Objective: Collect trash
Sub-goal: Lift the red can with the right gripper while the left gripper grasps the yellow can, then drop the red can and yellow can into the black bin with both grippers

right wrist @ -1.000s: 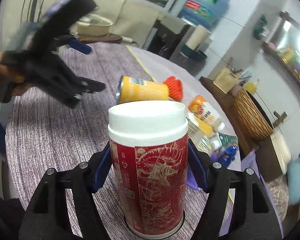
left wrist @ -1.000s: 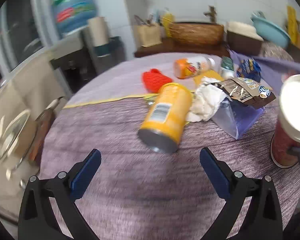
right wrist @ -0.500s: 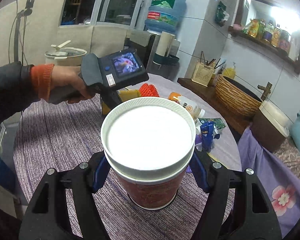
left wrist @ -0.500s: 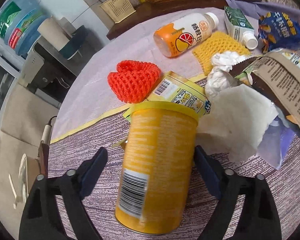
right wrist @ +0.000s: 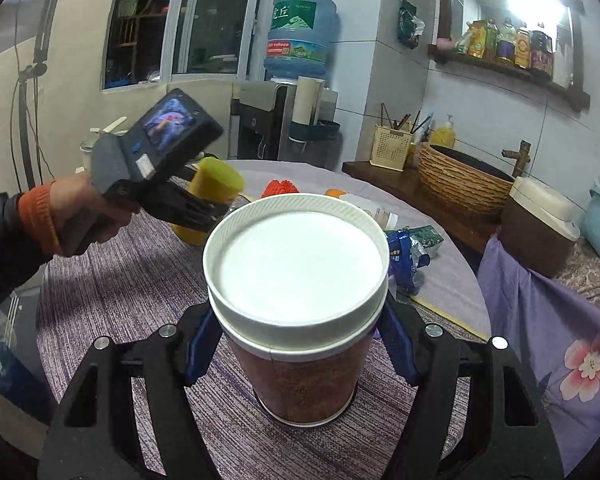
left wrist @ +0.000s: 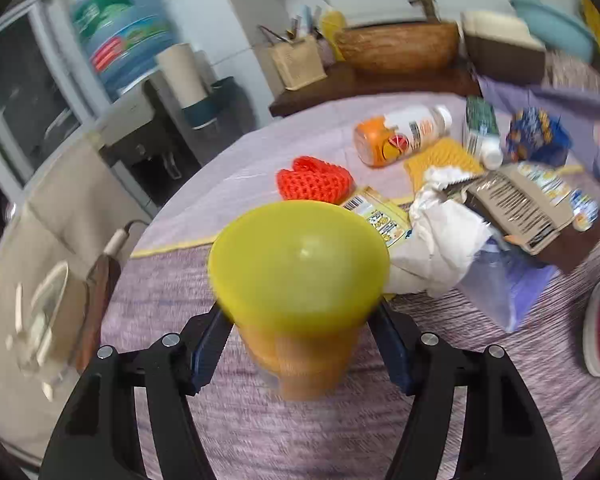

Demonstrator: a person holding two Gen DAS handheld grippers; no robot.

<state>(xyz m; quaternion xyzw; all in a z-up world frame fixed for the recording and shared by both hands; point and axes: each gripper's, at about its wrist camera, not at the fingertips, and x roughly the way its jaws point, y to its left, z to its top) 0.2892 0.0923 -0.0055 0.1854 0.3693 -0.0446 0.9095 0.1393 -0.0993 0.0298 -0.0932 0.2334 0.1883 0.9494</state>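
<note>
Left wrist view: left gripper [left wrist: 300, 344] pinching yellow can [left wrist: 300, 280] upright, tissue [left wrist: 440, 248] ahead-right. Right gripper [right wrist: 300, 344] clamped around red cup [right wrist: 296, 320], standing on table [right wrist: 120, 280].

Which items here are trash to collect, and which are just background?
Trash: yellow can in left gripper; red canister in right gripper; crumpled tissue; orange bottle; blue wrapper.

Background, likely: water jug; woven basket; shelf bottles.

L wrist cam: close, looks down over table [left wrist: 172, 280]. R wrist cam: close, faces water jug [right wrist: 300, 36]. Shared: table, jug, basket sink [right wrist: 460, 176].
</note>
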